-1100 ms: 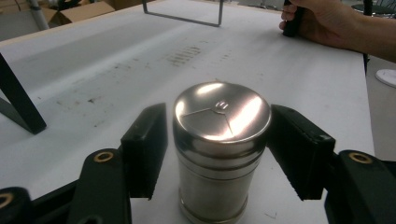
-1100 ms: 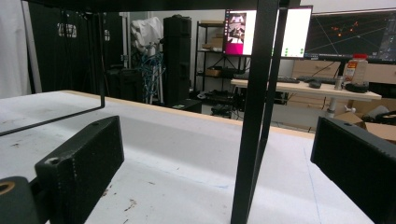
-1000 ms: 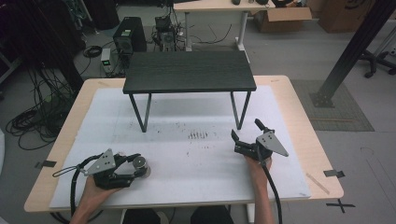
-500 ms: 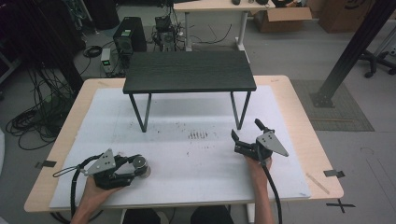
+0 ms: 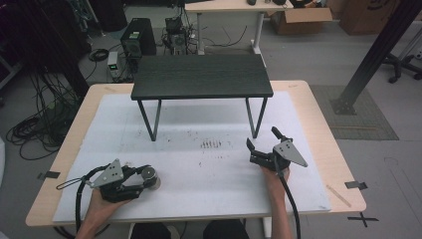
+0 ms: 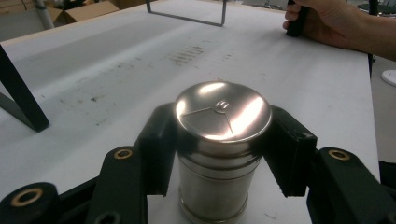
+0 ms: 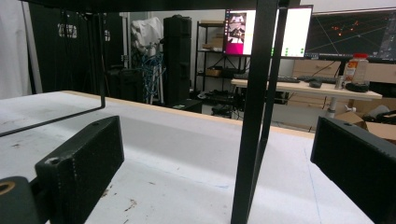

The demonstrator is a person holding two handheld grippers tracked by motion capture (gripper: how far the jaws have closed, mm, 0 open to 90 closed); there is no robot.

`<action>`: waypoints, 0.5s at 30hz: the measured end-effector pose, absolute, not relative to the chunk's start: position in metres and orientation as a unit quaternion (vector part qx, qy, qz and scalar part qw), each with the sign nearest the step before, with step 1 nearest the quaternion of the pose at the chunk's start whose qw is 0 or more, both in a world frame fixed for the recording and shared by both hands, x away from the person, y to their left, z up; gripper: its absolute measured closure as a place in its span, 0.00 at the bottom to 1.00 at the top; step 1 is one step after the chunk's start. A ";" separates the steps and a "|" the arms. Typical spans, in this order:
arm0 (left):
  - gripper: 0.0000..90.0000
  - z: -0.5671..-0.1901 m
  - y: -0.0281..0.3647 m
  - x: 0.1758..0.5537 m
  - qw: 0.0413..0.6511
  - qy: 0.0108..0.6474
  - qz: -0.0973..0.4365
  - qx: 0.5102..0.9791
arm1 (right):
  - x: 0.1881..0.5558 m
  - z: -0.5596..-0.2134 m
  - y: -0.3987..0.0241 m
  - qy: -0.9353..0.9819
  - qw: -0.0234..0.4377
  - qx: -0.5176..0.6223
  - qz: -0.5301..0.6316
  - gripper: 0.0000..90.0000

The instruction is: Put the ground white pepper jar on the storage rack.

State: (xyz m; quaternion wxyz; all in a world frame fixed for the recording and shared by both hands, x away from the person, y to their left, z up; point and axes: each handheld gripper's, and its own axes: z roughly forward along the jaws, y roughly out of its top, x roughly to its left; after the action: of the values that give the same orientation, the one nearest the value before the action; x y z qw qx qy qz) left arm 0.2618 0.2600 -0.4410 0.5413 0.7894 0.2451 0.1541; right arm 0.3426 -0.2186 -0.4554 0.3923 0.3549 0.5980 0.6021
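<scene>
In the high view, a white mat (image 5: 199, 149) covers a light wooden table (image 5: 328, 144), and a small black bench-like shelf on thin metal legs (image 5: 201, 75) stands at the far middle. Near the left edge, the left gripper (image 5: 144, 179) lies low on the mat with a short shiny steel canister (image 5: 149, 177) between its jaws. At the near right, the right gripper (image 5: 251, 149) rests on the mat with its jaws spread and nothing between them. In the left gripper view, both black pads press the sides of the steel canister (image 6: 222, 149), which stands upright on the mat, its polished lid facing up. In the right gripper view, the jaws stand wide apart, and a black shelf leg (image 7: 254, 112) rises beyond the gap.
</scene>
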 end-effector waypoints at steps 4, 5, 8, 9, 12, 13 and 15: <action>0.54 -0.441 0.259 0.261 0.540 0.245 0.157 0.790 | 0.342 -0.455 -0.219 0.598 0.392 0.355 0.602 0.02; 0.54 -0.440 0.258 0.261 0.539 0.246 0.158 0.790 | 0.342 -0.455 -0.218 0.598 0.392 0.355 0.602 0.02; 0.54 -0.438 0.257 0.260 0.538 0.245 0.159 0.791 | 0.342 -0.455 -0.219 0.598 0.392 0.355 0.602 0.02; 0.54 -0.437 0.257 0.260 0.539 0.244 0.158 0.791 | 0.342 -0.455 -0.218 0.598 0.392 0.355 0.602 0.02; 0.54 -0.433 0.255 0.260 0.542 0.244 0.156 0.789 | 0.342 -0.455 -0.218 0.598 0.392 0.355 0.602 0.02; 0.54 -0.431 0.255 0.260 0.543 0.245 0.156 0.788 | 0.342 -0.455 -0.218 0.598 0.392 0.355 0.602 0.02; 0.54 -0.425 0.254 0.260 0.542 0.245 0.158 0.788 | 0.342 -0.455 -0.219 0.598 0.392 0.355 0.603 0.02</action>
State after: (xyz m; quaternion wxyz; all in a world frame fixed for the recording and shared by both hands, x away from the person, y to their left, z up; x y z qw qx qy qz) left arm 0.2598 0.2544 -0.4253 0.5422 0.7880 0.2454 0.1577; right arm 0.3425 -0.2185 -0.4555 0.3917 0.3552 0.5978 0.6025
